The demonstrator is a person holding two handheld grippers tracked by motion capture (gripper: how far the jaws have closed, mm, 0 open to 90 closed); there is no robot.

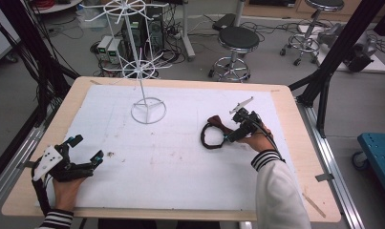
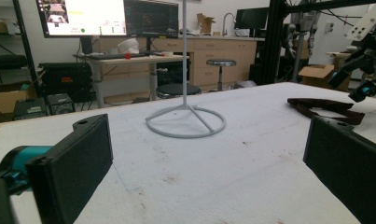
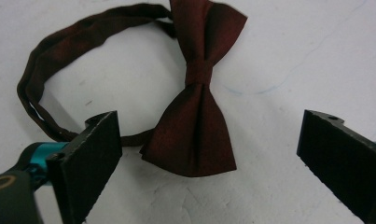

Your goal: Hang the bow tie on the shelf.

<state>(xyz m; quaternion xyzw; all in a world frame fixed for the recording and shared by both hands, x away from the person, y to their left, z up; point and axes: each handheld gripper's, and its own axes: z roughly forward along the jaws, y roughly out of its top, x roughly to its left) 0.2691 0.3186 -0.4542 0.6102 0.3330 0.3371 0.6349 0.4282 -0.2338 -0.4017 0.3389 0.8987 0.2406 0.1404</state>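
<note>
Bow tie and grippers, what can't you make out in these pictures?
- Bow tie: in the high view, the right gripper covers part of it.
- Strap: right gripper view, a jaw hides where it rejoins.
- White stand: left gripper view, top edge cuts off its arms.
- Left gripper: nothing between its jaws.

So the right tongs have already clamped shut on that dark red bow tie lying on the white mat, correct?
Not quite. The right tongs are open, their jaws standing apart on either side of the bow tie without pressing it; the right gripper view shows this. The tie does lie on the white mat.
</note>
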